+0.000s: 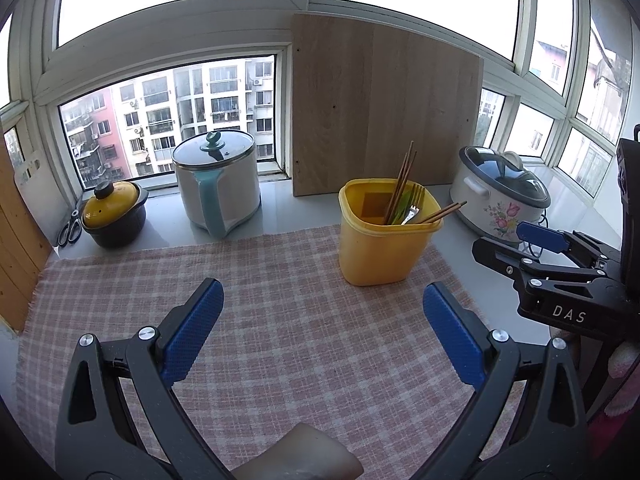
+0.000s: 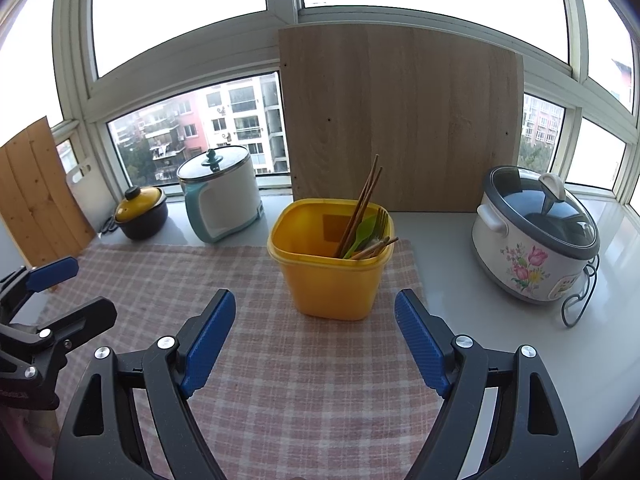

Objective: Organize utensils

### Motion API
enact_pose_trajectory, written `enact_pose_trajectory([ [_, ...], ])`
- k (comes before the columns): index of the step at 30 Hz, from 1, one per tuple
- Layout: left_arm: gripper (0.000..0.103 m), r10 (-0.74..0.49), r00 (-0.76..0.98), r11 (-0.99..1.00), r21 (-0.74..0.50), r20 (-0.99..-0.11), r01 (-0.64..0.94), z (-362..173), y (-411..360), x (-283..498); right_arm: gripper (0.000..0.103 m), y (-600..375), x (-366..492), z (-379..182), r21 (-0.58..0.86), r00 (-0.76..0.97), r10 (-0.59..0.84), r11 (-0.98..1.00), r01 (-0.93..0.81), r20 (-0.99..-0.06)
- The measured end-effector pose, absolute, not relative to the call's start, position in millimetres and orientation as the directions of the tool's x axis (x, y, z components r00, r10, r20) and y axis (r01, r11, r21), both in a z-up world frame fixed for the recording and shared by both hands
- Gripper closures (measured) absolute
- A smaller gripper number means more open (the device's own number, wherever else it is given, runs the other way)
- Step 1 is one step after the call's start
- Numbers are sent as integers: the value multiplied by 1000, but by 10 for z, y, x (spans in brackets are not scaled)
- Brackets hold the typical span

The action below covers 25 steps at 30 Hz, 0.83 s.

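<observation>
1. A yellow plastic tub (image 2: 330, 264) with rounded corners stands upright at the centre of the right wrist view, on the far part of a pink checked woven cloth (image 2: 280, 380).
2. Inside it, thin brown wooden chopsticks (image 2: 362, 208), a metal fork (image 2: 380, 220) and a green plastic utensil (image 2: 364, 232) lean toward its right wall, handles down. This suggests the sorting is largely done.
3. The right gripper (image 2: 314, 340) fills the lower frame, its ridged blue pads spread wide and holding nothing, aimed at the tub.
4. The left gripper (image 1: 320, 332) sits low in the left wrist view, also spread wide and empty above the cloth.
5. Behind the tub, a pale wooden board (image 2: 400, 120) leans against the window.
6. A floral cooker with a glass lid (image 2: 532, 240) stands at the right, and a white pot with a teal handle (image 2: 220, 192) at the upper left.
</observation>
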<state>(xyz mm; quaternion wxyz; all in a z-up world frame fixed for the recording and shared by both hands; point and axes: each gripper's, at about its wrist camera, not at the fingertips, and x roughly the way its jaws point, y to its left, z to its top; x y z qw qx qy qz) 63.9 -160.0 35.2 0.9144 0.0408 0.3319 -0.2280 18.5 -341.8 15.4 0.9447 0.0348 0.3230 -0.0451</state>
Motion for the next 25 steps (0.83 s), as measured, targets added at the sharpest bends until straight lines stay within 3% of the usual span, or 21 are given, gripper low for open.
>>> enact_pose_trajectory([
  [25, 1, -349, 706, 908, -37, -616, 417, 311, -1617, 663, 21, -3443, 247, 84, 51, 773, -58, 992, 116, -631],
])
